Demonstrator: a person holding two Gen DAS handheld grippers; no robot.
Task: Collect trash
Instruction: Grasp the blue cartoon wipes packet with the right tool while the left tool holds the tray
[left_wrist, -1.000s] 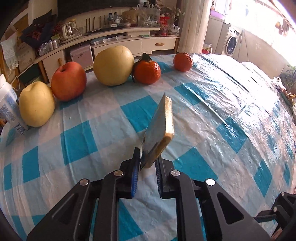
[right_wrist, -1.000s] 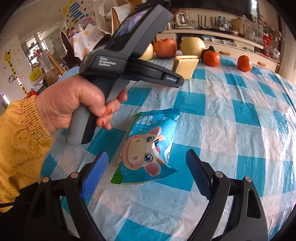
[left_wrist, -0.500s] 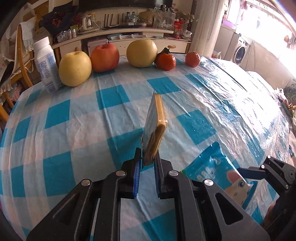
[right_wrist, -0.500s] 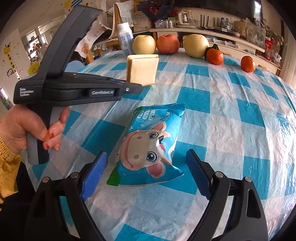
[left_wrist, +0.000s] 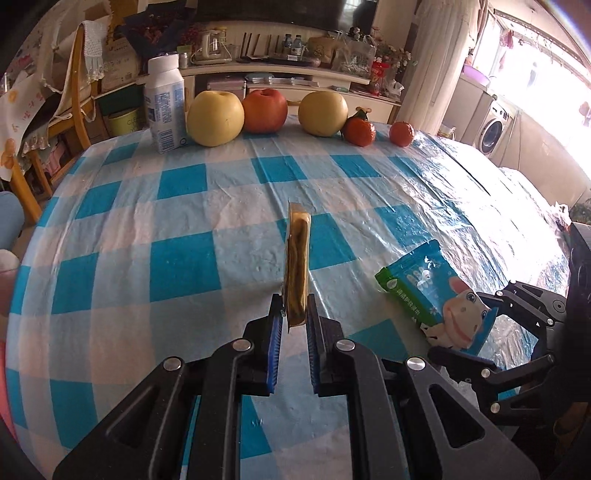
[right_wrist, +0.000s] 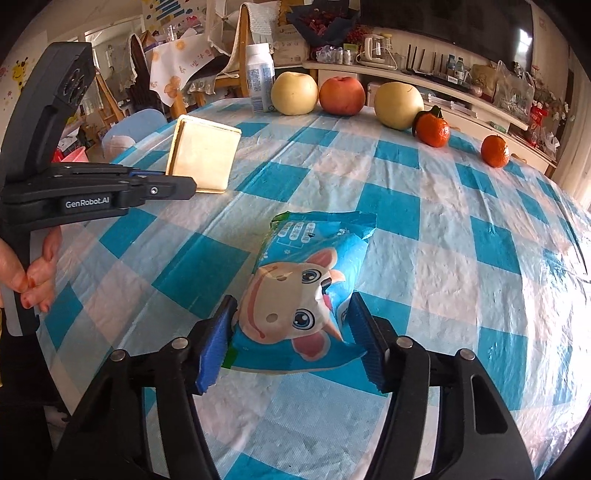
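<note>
A flat tan square packet (left_wrist: 297, 266) stands on edge in my left gripper (left_wrist: 295, 314), which is shut on its lower end above the checked tablecloth. The right wrist view shows that packet (right_wrist: 203, 155) face-on at the left gripper (right_wrist: 184, 186), held by a hand at the left. A blue wipes packet with a cartoon animal (right_wrist: 303, 291) lies on the cloth. My right gripper (right_wrist: 291, 302) is closing on it, both blue pads touching its sides, and the near end bulges. The left wrist view shows this packet (left_wrist: 432, 291) and the right gripper (left_wrist: 480, 328) at the right.
Along the table's far edge stand a white bottle (left_wrist: 164, 107), two yellow pears (left_wrist: 216, 118), a red apple (left_wrist: 264, 110) and two oranges (left_wrist: 360, 131). Chairs (right_wrist: 236, 48) and a long cabinet (left_wrist: 295, 74) stand beyond. The tablecloth (left_wrist: 184, 229) drops off at the left and near edges.
The left gripper carried the tan packet away to the left of the blue packet. The right jaws narrowed from wide apart onto the blue packet's sides.
</note>
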